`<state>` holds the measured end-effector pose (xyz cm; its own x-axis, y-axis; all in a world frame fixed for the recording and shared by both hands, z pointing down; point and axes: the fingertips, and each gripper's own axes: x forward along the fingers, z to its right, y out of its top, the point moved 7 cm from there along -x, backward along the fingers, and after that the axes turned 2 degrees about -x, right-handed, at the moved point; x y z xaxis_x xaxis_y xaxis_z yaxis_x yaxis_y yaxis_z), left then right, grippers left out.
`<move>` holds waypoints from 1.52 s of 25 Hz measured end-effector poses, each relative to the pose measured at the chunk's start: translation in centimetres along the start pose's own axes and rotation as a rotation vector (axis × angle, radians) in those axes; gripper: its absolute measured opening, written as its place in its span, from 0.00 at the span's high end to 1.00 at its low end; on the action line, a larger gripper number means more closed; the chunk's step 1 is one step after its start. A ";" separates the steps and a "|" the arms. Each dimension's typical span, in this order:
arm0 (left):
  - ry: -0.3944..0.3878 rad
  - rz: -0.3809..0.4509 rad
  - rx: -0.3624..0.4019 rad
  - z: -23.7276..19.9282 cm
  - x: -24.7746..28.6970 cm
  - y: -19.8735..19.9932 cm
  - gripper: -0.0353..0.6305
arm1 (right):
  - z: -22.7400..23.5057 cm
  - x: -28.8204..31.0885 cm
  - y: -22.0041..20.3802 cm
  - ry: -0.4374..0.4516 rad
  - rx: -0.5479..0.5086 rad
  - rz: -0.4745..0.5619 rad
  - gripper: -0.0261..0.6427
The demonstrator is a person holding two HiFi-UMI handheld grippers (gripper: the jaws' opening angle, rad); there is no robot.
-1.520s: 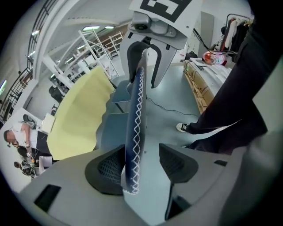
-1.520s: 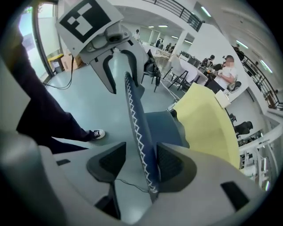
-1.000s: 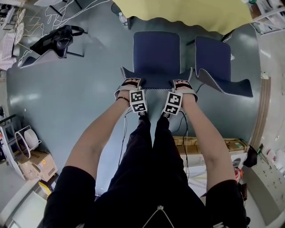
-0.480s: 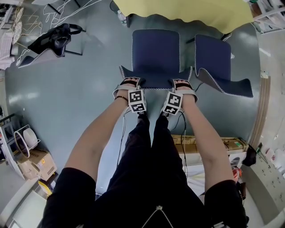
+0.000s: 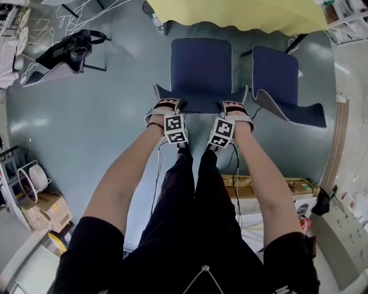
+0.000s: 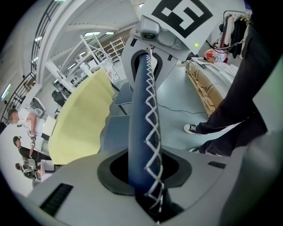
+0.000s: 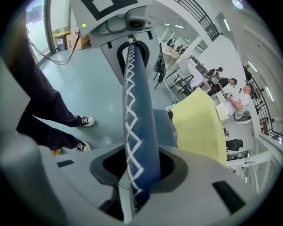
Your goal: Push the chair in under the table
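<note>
A blue chair stands in front of me, its seat facing the yellow table, whose near edge overlaps the seat's far end. Its backrest top edge with white stitching lies nearest me. My left gripper is shut on the left end of that edge and my right gripper on the right end. Both pairs of jaws have just been closing, with the padded edge between them. In the right gripper view the stitched edge runs from my jaws to the left gripper.
A second blue chair stands close on the right, partly under the table. A dark chair lies tipped over at the far left. Cardboard boxes sit at the lower left, more boxes by my right leg. People sit in the distance.
Hands, grippers and chair keep their places on the backrest edge; the whole view has only shifted slightly.
</note>
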<state>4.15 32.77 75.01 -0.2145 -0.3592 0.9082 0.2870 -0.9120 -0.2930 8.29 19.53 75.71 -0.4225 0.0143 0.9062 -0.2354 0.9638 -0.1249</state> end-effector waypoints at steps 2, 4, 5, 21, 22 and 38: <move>0.005 -0.001 -0.001 -0.1 0.2 0.2 0.79 | 0.1 0.1 -0.3 0.003 0.012 -0.001 0.76; 0.012 -0.005 -0.007 -0.4 0.5 0.6 0.79 | 0.4 0.4 -0.7 0.005 0.024 0.001 0.76; 0.016 -0.007 -0.012 -0.7 0.5 0.7 0.79 | 0.6 0.6 -0.9 0.004 0.029 0.002 0.76; 0.028 0.000 -0.031 -4.2 1.4 0.4 0.79 | 3.9 2.0 -0.6 -0.008 0.063 0.013 0.76; 0.030 0.000 -0.034 -4.7 1.5 0.4 0.79 | 4.5 2.2 -0.6 -0.010 0.066 0.014 0.76; 0.019 0.019 -0.023 -8.8 2.8 -0.2 0.79 | 8.7 4.1 -0.2 -0.015 0.104 0.008 0.76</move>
<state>-4.74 30.22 74.98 -0.2267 -0.3797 0.8969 0.2698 -0.9093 -0.3168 -1.01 17.06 75.90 -0.4374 0.0173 0.8991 -0.3213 0.9308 -0.1742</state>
